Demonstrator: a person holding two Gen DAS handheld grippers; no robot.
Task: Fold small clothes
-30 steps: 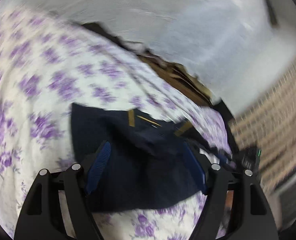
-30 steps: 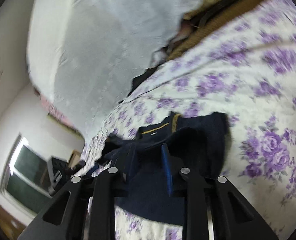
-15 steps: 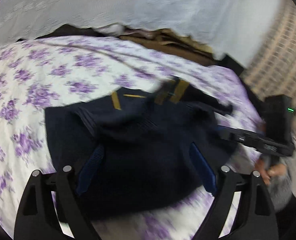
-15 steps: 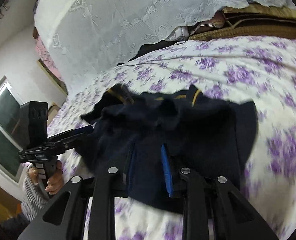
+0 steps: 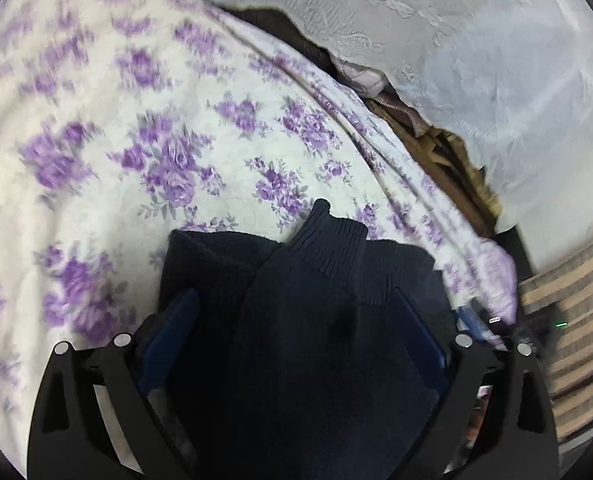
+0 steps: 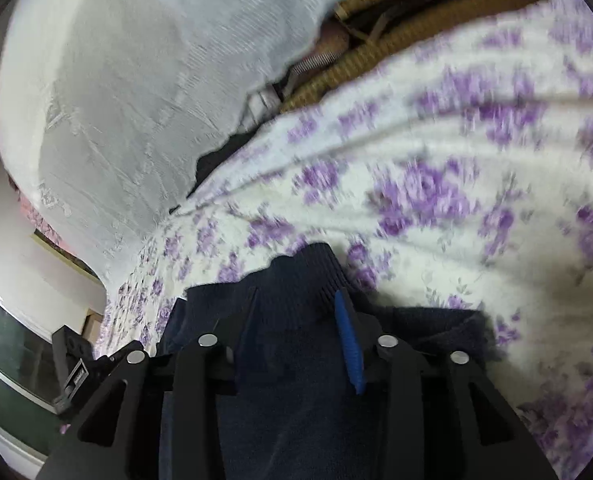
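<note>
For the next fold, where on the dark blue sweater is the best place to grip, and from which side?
Probably the ribbed cuff of the sweater. It lies on top, pointing away onto the flowered bedcover, a thick edge that lifts easily. Come from the near side, over the sweater, with one finger sliding under the cuff.

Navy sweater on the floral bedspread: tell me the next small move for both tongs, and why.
Probably draw both tongs back off the navy sweater. The left tongs stand wide, their jaws just opened, pads clear of the knit. The right tongs have been opening too. The ribbed cuff already lies folded on the floral bedspread.
</note>
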